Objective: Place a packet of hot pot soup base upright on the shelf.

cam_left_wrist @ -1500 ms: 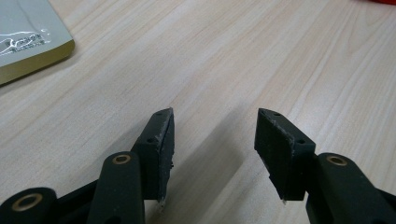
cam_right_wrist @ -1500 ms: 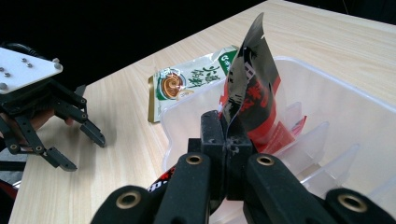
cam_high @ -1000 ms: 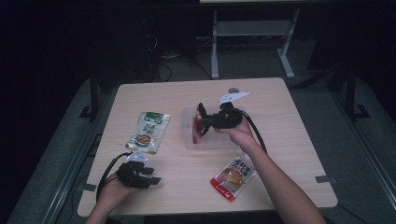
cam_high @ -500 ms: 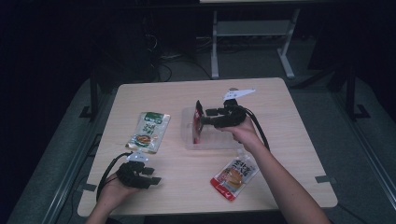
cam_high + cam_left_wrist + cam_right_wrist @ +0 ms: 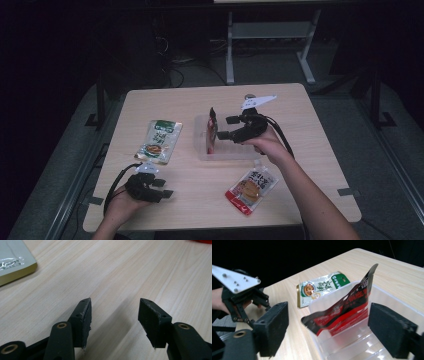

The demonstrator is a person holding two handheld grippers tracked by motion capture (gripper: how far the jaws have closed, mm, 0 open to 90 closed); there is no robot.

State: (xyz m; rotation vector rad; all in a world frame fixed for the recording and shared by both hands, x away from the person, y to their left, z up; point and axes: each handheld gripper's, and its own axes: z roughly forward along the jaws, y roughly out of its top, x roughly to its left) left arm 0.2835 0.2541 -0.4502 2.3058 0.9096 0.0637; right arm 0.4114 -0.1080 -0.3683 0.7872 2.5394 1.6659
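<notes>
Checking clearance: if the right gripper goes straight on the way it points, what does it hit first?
Most likely the red packet standing on edge in the clear bin, right ahead of the right gripper; its jaws, which have just been opening, are clear of it. Depth uncertain.

Lab recording bay: lone wooden table [image 5: 300,200] on grey floor [image 5: 380,150], dark surround, cables [image 5: 175,75], metal stand legs [image 5: 265,37] behind.

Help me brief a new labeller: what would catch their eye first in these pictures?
First the red packet, standing on edge in the clear bin at mid-table, with the right gripper beside it; its jaws have just been opening and stand apart, not pressing the packet. Next, the green packet flat to the bin's left and the orange packet nearer the person.
</notes>
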